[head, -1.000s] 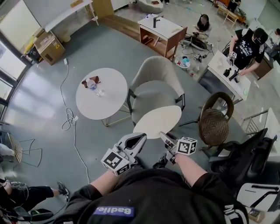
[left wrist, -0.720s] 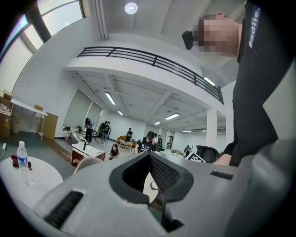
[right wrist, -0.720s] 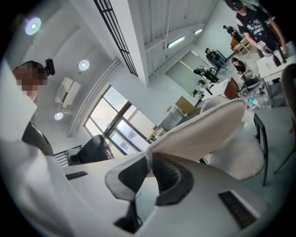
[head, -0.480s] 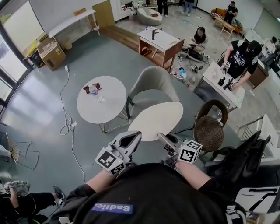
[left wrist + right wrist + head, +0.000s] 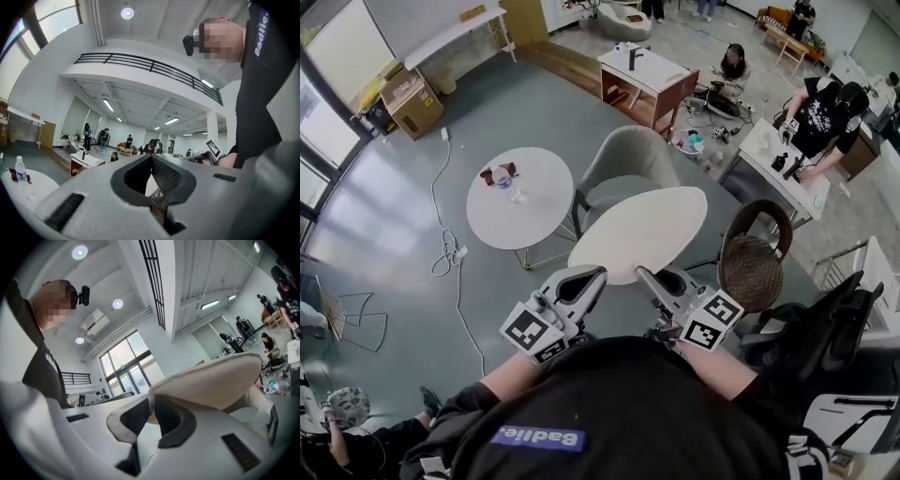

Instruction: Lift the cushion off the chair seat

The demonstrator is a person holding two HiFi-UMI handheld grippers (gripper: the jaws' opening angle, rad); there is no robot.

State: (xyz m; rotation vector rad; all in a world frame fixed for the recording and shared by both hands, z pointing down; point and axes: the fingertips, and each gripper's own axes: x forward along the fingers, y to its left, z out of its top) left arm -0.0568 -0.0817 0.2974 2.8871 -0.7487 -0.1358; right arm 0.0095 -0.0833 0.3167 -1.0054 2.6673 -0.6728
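Observation:
The round cream cushion (image 5: 642, 234) hangs in the air above the grey seat of the beige armchair (image 5: 623, 155), apart from it. My right gripper (image 5: 642, 274) is shut on the cushion's near edge. In the right gripper view the cushion (image 5: 215, 380) fans up and to the right from the right gripper (image 5: 151, 399). My left gripper (image 5: 598, 273) sits at the cushion's near left edge with its jaws together. In the left gripper view the left gripper (image 5: 150, 157) shows only a thin cream sliver in the gap behind its tips. Whether it pinches the cushion I cannot tell.
A round white table (image 5: 534, 225) with a water bottle (image 5: 499, 178) stands left of the armchair. A wicker chair (image 5: 755, 258) is at the right, a black office chair (image 5: 825, 337) nearer. A cable (image 5: 450, 248) trails on the floor. People work at desks behind.
The cushion has come up off the seat and looks larger, its right side tipped higher. Both grippers rose, the right one more, and it rolled.

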